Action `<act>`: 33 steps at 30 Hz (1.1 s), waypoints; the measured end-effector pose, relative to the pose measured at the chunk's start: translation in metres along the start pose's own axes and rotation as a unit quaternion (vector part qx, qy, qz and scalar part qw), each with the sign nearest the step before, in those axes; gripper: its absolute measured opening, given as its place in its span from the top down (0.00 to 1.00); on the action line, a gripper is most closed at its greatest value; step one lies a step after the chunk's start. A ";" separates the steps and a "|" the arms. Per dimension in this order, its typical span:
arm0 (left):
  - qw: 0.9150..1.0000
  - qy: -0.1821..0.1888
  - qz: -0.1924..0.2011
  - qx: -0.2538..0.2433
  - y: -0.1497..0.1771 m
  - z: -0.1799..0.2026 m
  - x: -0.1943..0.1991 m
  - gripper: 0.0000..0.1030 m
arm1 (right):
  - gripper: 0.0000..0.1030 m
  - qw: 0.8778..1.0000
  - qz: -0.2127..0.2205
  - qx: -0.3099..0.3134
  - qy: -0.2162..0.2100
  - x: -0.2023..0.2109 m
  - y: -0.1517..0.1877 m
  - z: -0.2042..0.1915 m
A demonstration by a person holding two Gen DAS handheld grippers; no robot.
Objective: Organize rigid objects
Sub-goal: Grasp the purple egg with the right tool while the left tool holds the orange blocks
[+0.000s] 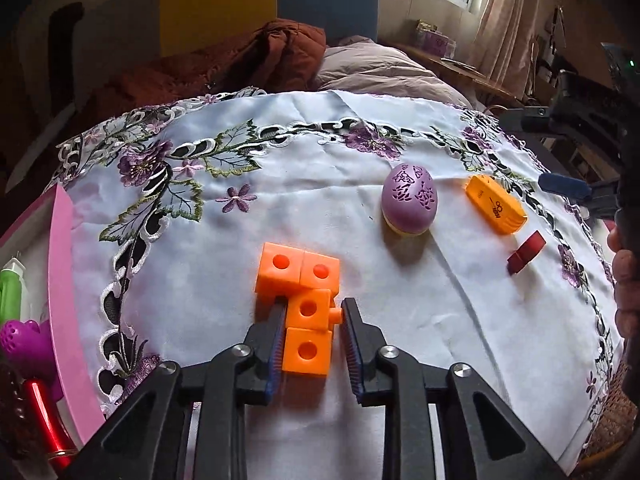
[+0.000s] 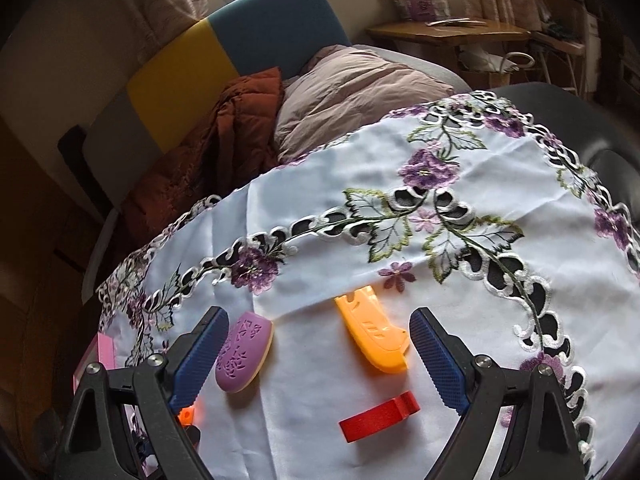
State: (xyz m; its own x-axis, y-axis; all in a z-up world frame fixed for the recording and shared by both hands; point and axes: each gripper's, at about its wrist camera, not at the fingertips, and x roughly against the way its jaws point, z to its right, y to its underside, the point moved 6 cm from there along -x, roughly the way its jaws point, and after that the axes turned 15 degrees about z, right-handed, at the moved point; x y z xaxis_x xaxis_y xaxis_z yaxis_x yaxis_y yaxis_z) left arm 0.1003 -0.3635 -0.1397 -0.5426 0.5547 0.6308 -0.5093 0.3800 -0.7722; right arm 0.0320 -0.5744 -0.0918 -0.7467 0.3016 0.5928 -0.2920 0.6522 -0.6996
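Cubes (image 1: 306, 308): orange, four linked blocks, each with a round hole on its upper face, one with a side peg. They lie on the cloth (image 1: 320, 200) at near centre of the left wrist view. The two near blocks sit between the fingers of the left gripper (image 1: 312, 322). Its jaws are narrow; the left pad (image 1: 276, 344) touches the blocks, the right pad (image 1: 352, 344) meets the peg but stands slightly off the block faces. Grip appears closed on the piece.

Egg (image 1: 408, 204): purple, cut-out pattern, pale base band. Far right of the cubes, apart from them. In the right wrist view it lies just beside the left finger of the right gripper (image 2: 320, 344).

Case (image 2: 374, 334): yellow-orange, oblong, with dark print. Right of the egg, between the right gripper's fingers, touching neither.

Block (image 2: 380, 414): red, flat, notched. Near side of the case, also inside the wide gap.

Right gripper: jaws wide, holding nothing, blue ribbed pads (image 2: 438, 356).

Cloth: white, purple embroidered flowers, cutwork border; covers the whole table.

Tray (image 1: 64, 300): pink rim at the left edge, containing a green item (image 1: 10, 292), a magenta item (image 1: 24, 340) and a red item (image 1: 44, 420); their identity cannot be told.

Background: bedding (image 2: 352, 96), brown quilt (image 2: 224, 128), yellow and blue headboard (image 2: 224, 40).
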 end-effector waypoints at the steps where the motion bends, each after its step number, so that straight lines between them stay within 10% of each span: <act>1: 1.000 -0.002 0.001 -0.001 0.000 0.002 0.000 0.75 | 0.10 1.000 -0.002 0.008 -0.005 0.000 0.001 -0.004; 14: 0.999 0.012 0.020 0.025 0.002 -0.003 0.001 0.76 | 0.13 0.987 -0.101 0.126 -0.026 -0.055 0.049 -0.075; 15: 0.999 0.014 0.021 0.028 0.002 -0.004 0.001 0.76 | 0.16 0.985 -0.109 0.134 -0.020 -0.063 0.053 -0.078; 17: 0.999 0.017 0.022 0.032 0.002 -0.004 0.002 0.76 | 0.58 0.978 -0.118 0.174 0.003 -0.076 0.062 -0.083; 33: 0.999 0.017 0.009 0.042 0.000 -0.008 0.006 0.76 | 0.57 0.964 -0.157 0.203 -0.076 -0.032 0.100 -0.069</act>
State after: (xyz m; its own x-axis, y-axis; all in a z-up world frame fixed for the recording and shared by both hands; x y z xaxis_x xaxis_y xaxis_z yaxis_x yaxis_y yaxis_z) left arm 0.1026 -0.3539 -0.1367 -0.5293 0.5869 0.6127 -0.5551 0.3066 -0.7732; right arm 0.0683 -0.4713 -0.1531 -0.6538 0.0082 0.7566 -0.7042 0.3593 -0.6124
